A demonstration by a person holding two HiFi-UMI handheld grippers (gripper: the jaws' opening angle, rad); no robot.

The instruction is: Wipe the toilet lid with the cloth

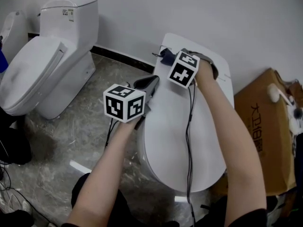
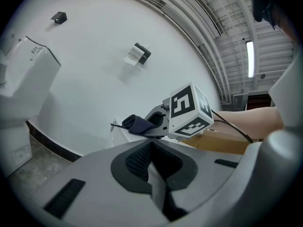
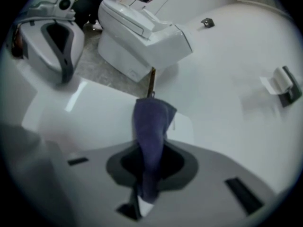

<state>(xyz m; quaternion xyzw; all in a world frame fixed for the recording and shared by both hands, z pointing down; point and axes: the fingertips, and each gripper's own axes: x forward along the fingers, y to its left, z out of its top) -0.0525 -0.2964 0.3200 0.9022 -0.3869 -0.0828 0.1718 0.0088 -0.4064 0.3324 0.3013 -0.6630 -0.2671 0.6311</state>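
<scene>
The left gripper [image 1: 150, 83] hangs at the left edge of the toilet lid [image 1: 180, 126], and its own view shows its jaws pressed together on nothing. The right gripper [image 1: 166, 56] pinches the dark blue cloth [image 3: 150, 136] at the lid's rear end, near the wall. Only its own view shows the cloth running between the jaws. Only the head view shows the cardboard box [image 1: 265, 122], and only the gripper views show the wall fixture [image 2: 138, 55].

White wall [image 1: 199, 13], dark baseboard [image 1: 118, 56], grey marbled floor [image 1: 80, 141]. A second toilet [image 1: 47, 60] stands left and a cardboard box [image 1: 258, 122] right. Perhaps a paper holder [image 2: 138, 54] hangs on the wall.
</scene>
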